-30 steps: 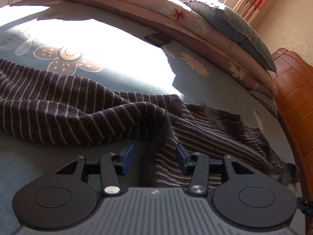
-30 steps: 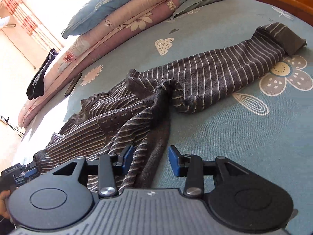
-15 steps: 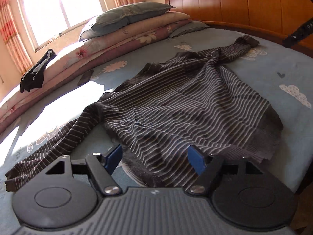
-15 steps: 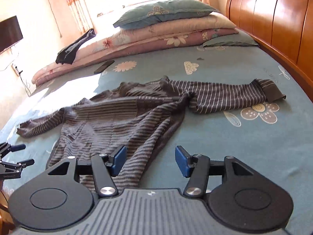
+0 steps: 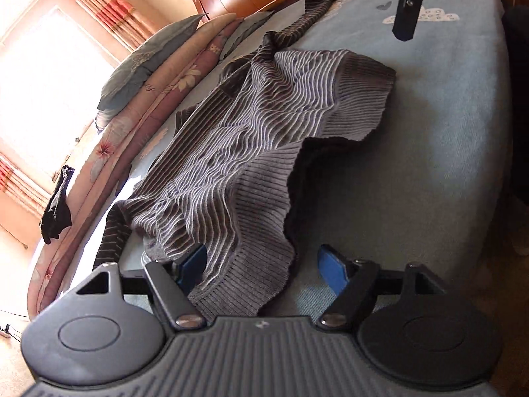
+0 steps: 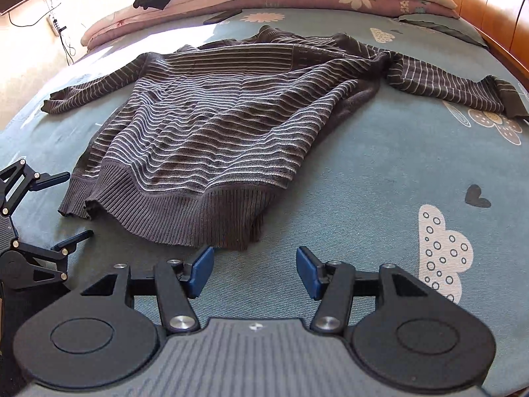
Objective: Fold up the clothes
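The dark grey knitted sweater with thin pale stripes is now seen spread far flatter on the blue-green patterned bed sheet than a second ago, when its body was bunched in a ridge beside one sleeve. Both sleeves are stretched outward and the ribbed hem is turned toward the bed's near edge, though the right side is still rumpled and lapped over itself. The left tongs are held wide, with a hem corner lying between the blue pads but not pinched. The right tongs are also held wide and empty, just short of the hem. The garment is judged laid out, not yet folded; some smoothing appears needed
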`<state>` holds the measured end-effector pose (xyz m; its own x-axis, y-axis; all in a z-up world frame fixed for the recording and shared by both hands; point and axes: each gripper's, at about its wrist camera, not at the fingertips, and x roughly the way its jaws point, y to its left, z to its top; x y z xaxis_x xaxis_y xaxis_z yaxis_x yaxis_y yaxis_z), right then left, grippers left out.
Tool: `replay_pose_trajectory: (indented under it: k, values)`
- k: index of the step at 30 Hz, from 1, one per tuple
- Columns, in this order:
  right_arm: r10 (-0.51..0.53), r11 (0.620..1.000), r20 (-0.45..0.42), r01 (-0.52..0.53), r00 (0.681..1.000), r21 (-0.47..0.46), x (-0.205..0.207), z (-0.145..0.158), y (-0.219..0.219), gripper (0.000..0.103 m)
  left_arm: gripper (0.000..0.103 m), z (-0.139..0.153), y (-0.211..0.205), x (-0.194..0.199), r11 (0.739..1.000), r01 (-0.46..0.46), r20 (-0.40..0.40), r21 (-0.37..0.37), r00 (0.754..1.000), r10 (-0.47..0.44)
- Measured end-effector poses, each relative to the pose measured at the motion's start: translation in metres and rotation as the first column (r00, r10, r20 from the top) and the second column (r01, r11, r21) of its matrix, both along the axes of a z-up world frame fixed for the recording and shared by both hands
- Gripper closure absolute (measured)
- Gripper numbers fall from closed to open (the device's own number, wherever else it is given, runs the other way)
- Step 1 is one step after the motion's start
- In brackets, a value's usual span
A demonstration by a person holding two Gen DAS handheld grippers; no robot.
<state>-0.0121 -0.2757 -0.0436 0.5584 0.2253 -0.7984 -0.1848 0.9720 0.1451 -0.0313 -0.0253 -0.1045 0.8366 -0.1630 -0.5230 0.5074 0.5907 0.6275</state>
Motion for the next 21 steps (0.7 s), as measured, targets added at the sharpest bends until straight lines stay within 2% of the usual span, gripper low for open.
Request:
replay_pose_trajectory:
  k: [5,6,7,9,10,11,16,21]
  values:
    - [0.013,1.000,0.002,-0.013,1.000,0.001,0.000,-0.002,0.008,0.040,0.022,-0.016,-0.013,0.005,0.999,-0.044,0.089,0.021,0.995,0.042]
    - [0.021,1.000,0.003,-0.021,1.000,-0.005,0.000,-0.003,0.010,0.040,0.028,-0.015,-0.014,0.009,0.998,-0.060,0.106,0.028,0.993,0.057]
    - [0.031,0.999,0.003,-0.031,1.000,-0.015,0.000,-0.005,0.013,0.040,0.038,-0.014,-0.013,0.012,0.996,-0.080,0.119,0.037,0.990,0.075]
    - [0.062,0.997,0.013,-0.061,0.998,-0.044,-0.001,-0.007,0.020,0.039,0.085,-0.010,-0.010,0.021,0.992,-0.119,0.127,0.036,0.985,0.114]
    - [0.075,0.996,0.023,-0.074,0.997,-0.058,-0.002,-0.009,0.024,0.039,0.096,-0.004,-0.005,0.025,0.991,-0.131,0.107,0.005,0.986,0.130]
    - [0.089,0.993,0.035,-0.087,0.995,-0.074,-0.003,-0.010,0.027,0.038,0.101,0.001,-0.002,0.026,0.991,-0.133,0.107,-0.015,0.985,0.134]
    - [0.161,0.972,0.115,-0.137,0.980,-0.190,-0.008,-0.016,0.046,0.036,0.101,0.021,0.005,0.030,0.992,-0.121,0.142,-0.037,0.982,0.125]
    - [0.216,0.926,0.162,-0.150,0.963,-0.345,-0.009,-0.030,0.067,0.034,0.101,0.040,0.006,0.038,0.993,-0.110,0.147,-0.054,0.982,0.116]
